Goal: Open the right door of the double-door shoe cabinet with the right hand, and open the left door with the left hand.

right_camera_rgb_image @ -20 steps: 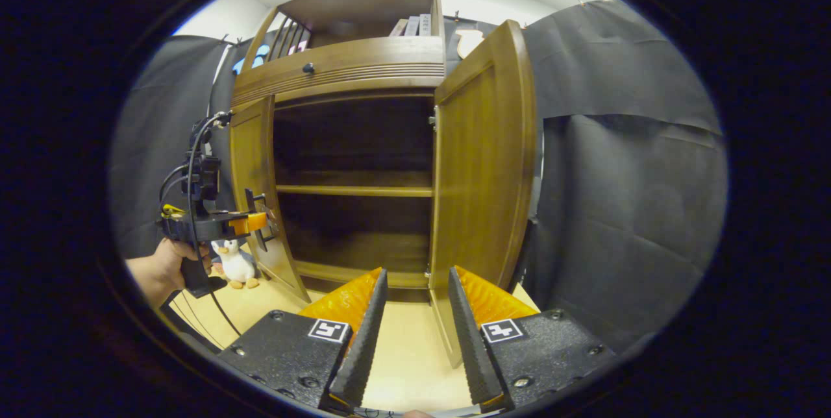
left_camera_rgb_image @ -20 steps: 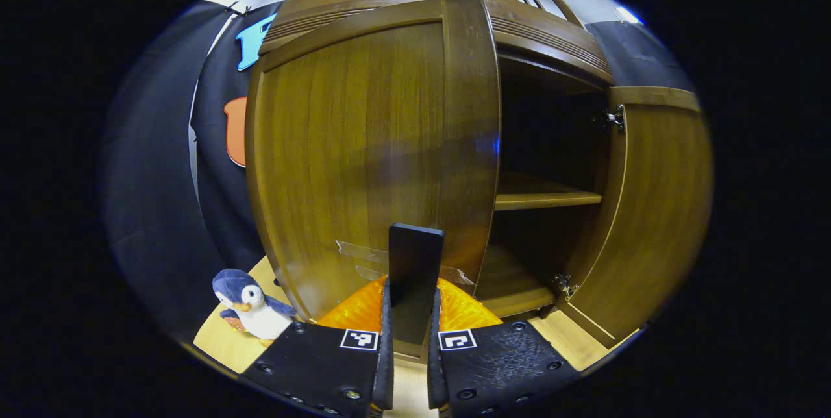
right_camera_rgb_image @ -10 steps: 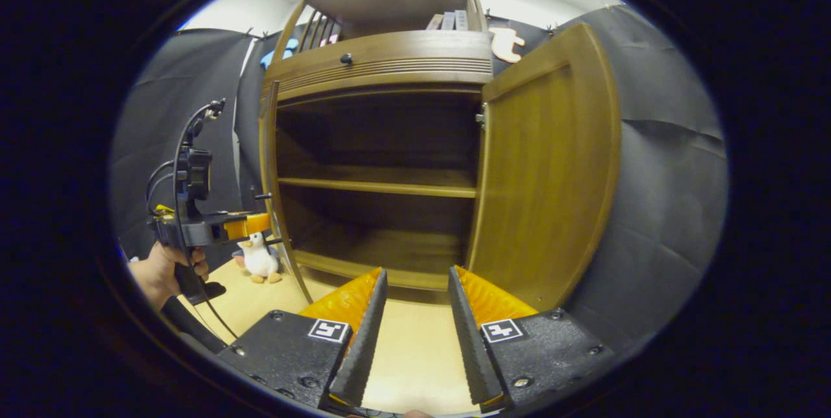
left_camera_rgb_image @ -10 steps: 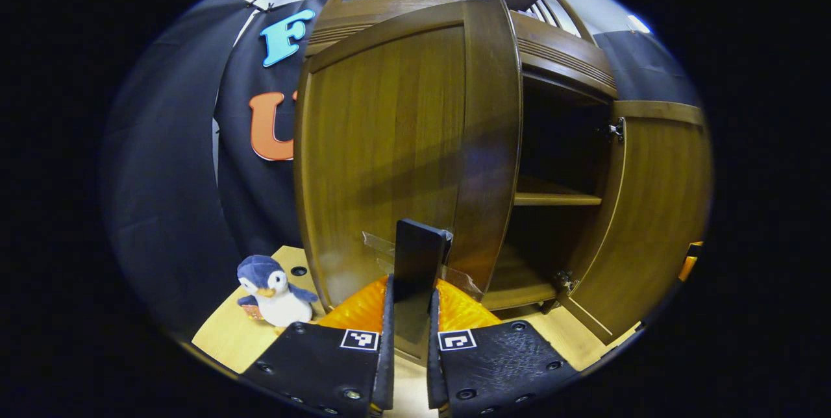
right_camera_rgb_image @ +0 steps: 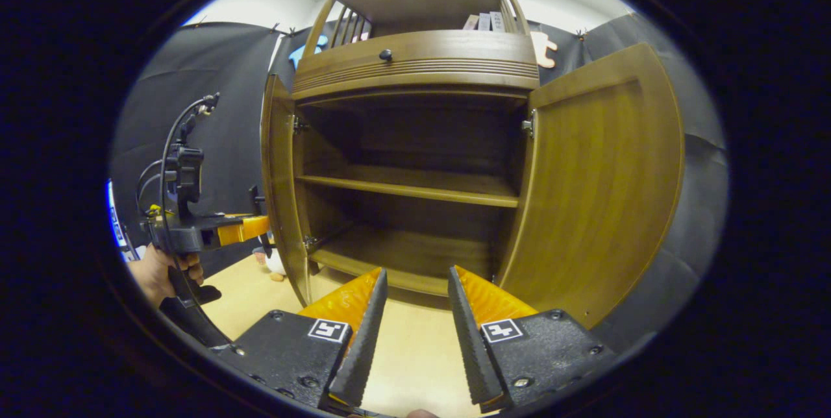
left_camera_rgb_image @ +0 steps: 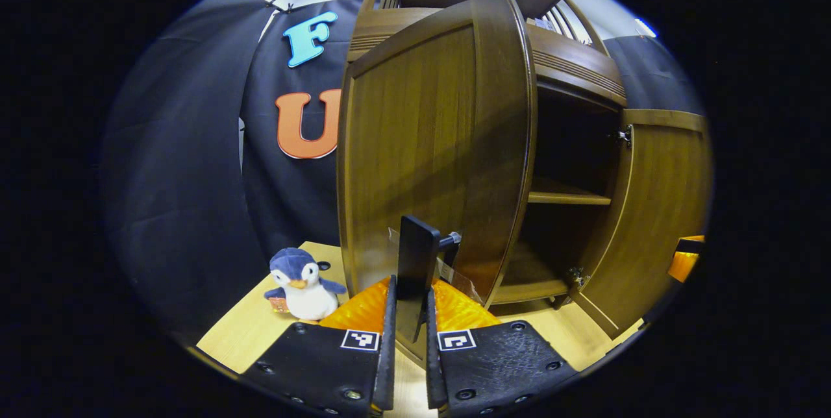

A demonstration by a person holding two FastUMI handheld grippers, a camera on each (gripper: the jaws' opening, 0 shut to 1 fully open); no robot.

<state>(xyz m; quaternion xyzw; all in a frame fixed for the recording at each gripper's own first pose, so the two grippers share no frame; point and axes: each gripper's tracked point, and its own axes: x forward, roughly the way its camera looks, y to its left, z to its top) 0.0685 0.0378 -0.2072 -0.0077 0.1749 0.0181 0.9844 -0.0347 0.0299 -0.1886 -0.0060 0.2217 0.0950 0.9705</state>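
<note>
Left gripper (left_camera_rgb_image: pixel 409 333) clamped on left door (left_camera_rgb_image: pixel 428 145) handle (left_camera_rgb_image: pixel 415 269); right gripper (right_camera_rgb_image: pixel 415 333) spread wide; penguin toy (left_camera_rgb_image: pixel 300 283) beside.

Your frames are sharp, lit evenly from overhead. Cabinet interior (right_camera_rgb_image: pixel 415 139) stays dim. Soft sheen on left door (left_camera_rgb_image: pixel 422 145). Strong fisheye bowing at edges.

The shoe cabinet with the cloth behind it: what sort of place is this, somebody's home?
Probably not a home but a recording booth dressed like one. Black cloth hangs as the wall behind the wooden shoe cabinet, a person's hand holds camera-rigged tongs, and a toy penguin sits on the pale floor.
</note>
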